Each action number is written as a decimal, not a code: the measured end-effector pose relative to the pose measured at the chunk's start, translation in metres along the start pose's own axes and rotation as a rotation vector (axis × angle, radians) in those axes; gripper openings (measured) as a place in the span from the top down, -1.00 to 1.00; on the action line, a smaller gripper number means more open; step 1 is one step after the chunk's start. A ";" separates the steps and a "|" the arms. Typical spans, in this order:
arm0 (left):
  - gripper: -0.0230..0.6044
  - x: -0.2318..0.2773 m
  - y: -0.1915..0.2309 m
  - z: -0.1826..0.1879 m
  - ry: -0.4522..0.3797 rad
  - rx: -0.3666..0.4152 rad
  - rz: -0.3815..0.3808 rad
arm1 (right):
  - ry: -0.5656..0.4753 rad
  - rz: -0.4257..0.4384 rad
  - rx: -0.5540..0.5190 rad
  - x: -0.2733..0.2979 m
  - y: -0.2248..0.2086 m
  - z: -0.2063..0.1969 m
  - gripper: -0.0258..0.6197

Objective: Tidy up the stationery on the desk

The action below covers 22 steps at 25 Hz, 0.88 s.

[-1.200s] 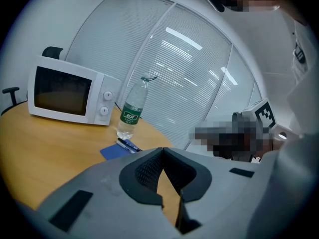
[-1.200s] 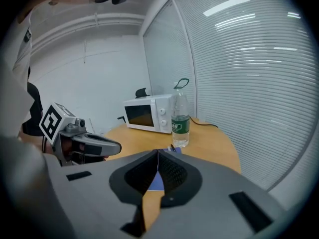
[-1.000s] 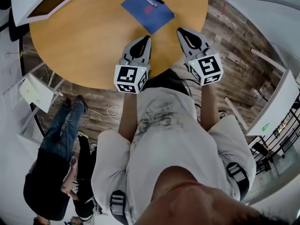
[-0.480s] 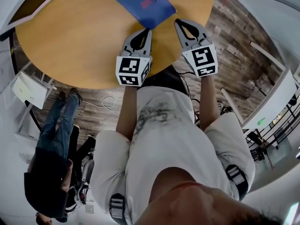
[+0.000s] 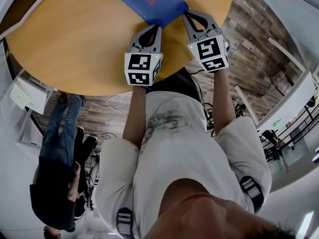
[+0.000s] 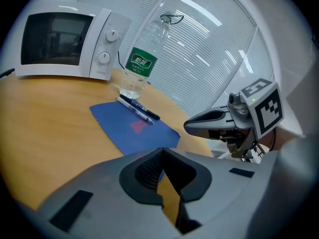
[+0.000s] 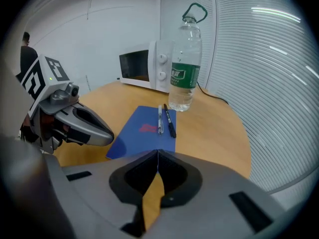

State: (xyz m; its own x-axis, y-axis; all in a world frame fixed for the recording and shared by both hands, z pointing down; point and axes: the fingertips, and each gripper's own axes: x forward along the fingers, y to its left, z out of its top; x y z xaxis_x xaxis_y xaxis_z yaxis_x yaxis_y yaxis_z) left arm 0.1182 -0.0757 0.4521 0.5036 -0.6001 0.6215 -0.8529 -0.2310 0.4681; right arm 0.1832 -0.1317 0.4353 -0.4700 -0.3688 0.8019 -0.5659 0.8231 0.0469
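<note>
A blue notebook (image 5: 149,1) lies on the round wooden table (image 5: 75,39), with a black pen (image 7: 169,119) and a clear pen (image 7: 160,118) side by side on its far end. My left gripper (image 5: 158,28) hovers shut and empty just short of the notebook's near edge (image 6: 127,128). My right gripper (image 5: 185,15) is also shut and empty, its tips at the notebook's near right corner. Each gripper shows in the other's view, the right gripper (image 6: 187,126) to my right and the left gripper (image 7: 110,133) to my left.
A water bottle (image 6: 142,59) stands just beyond the pens, and a white microwave (image 6: 60,44) sits further back on the table. A person (image 5: 55,173) stands on the floor at the left. The table's near edge is under my wrists.
Both grippers have moved forward over the table towards the notebook. The right one has reached its near corner. Both stayed shut.
</note>
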 end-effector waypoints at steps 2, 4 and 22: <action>0.90 0.004 0.001 -0.005 0.021 -0.003 -0.001 | 0.018 0.001 0.000 0.006 -0.001 -0.006 0.73; 0.90 0.007 0.003 -0.010 0.038 -0.006 -0.002 | 0.034 0.002 0.001 0.012 0.000 -0.011 0.73; 0.90 0.024 0.005 -0.024 0.153 -0.008 0.006 | 0.133 -0.020 -0.012 0.043 -0.005 -0.026 0.73</action>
State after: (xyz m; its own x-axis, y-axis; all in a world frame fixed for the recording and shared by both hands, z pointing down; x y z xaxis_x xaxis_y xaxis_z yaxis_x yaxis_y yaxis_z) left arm 0.1291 -0.0729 0.4847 0.5140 -0.4774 0.7127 -0.8552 -0.2209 0.4688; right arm 0.1835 -0.1407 0.4846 -0.3641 -0.3255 0.8726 -0.5655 0.8217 0.0705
